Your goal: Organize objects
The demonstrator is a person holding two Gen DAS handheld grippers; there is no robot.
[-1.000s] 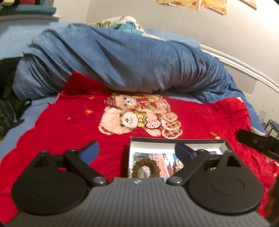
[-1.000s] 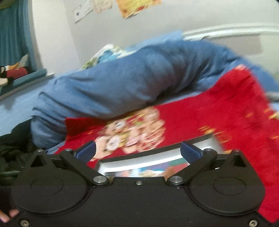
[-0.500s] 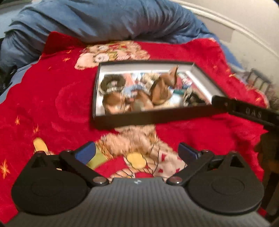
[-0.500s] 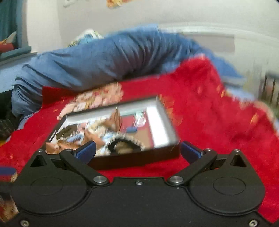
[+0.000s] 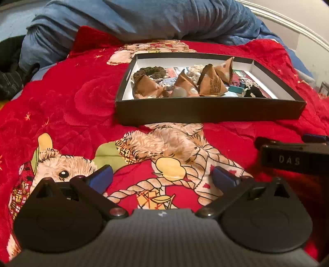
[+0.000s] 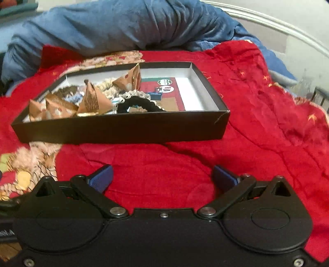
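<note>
A shallow black box [image 5: 209, 112] [image 6: 123, 129] with a white inside lies on a red teddy-bear blanket [image 5: 67, 98] [image 6: 257, 127]. It holds several brown pyramid packets [image 5: 211, 82] [image 6: 90, 100], crocheted rings [image 5: 150, 70] and a black hair tie [image 6: 141, 102]. My left gripper [image 5: 162, 177] hovers open over the blanket, short of the box, with nothing between its fingers. My right gripper [image 6: 163, 176] is also open and empty, just in front of the box's near wall. Its black body [image 5: 287, 156] shows at the right edge of the left wrist view.
A bunched blue duvet [image 5: 144, 18] [image 6: 123, 24] lies behind the box. A white bed rail [image 5: 287, 22] [image 6: 277, 22] curves along the far right. Dark clothing [image 5: 10, 71] sits at the left edge of the bed.
Both grippers have drawn back from the box and tilted down, so the whole box and its contents now show. The jaws have stayed open.
</note>
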